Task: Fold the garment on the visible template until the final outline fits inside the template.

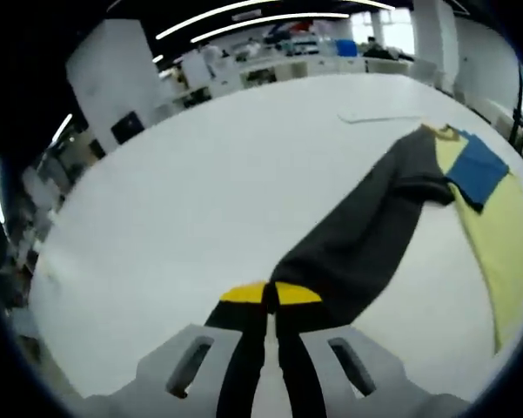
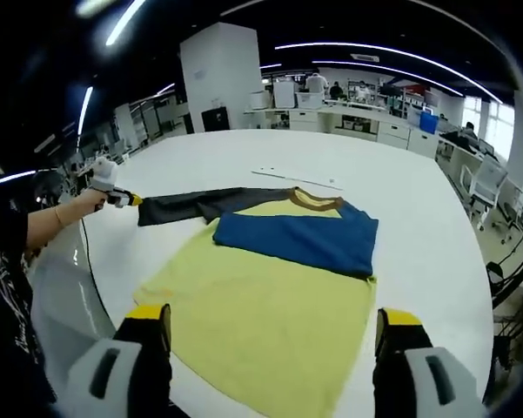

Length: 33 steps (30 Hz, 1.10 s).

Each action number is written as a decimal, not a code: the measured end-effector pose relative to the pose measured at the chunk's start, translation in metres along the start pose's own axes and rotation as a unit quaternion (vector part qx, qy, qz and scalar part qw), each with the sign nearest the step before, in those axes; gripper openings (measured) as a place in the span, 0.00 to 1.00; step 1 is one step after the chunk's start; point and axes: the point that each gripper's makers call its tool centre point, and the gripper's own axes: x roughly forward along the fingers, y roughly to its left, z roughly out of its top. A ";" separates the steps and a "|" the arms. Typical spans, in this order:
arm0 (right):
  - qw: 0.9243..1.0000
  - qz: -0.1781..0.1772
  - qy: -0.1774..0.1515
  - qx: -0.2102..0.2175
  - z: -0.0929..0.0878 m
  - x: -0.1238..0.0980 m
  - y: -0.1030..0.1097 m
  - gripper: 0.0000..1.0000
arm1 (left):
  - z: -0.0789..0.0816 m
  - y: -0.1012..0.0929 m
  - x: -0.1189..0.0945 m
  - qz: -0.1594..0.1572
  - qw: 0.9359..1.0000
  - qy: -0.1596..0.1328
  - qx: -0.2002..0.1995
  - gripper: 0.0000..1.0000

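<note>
The left hand-held gripper (image 1: 270, 300) is clamping the dark sleeve (image 1: 365, 235), stretching it toward 9 o'clock across the table (image 1: 200, 192). The right hand-held gripper (image 2: 274, 335), jaws apart, is hovering over the yellow garment (image 2: 261, 322). Advisably, keep the sleeve taut and lay it flat.

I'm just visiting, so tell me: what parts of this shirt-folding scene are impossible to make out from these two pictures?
- Sleeve cuff: in the left gripper view, the left gripper is shut on the dark sleeve, hiding its end.
- Shirt hem: in the right gripper view, the open right gripper partly covers the near edge.
- Template: the thin flat outline on the table beyond the collar is too small to tell.
</note>
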 end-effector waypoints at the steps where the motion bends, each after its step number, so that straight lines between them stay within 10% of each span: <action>1: 1.000 -0.002 0.000 0.001 0.000 0.000 -0.001 0.98 | 0.001 0.001 0.002 0.002 1.000 0.000 -0.002 0.00; 19: 1.000 -0.006 -0.001 0.012 0.001 0.002 -0.015 0.99 | 0.014 0.030 0.044 0.045 0.999 0.016 0.009 0.00; 33: 1.000 -0.012 -0.006 0.025 -0.001 -0.001 -0.020 0.99 | 0.012 0.033 0.038 0.037 0.999 0.009 -0.011 0.12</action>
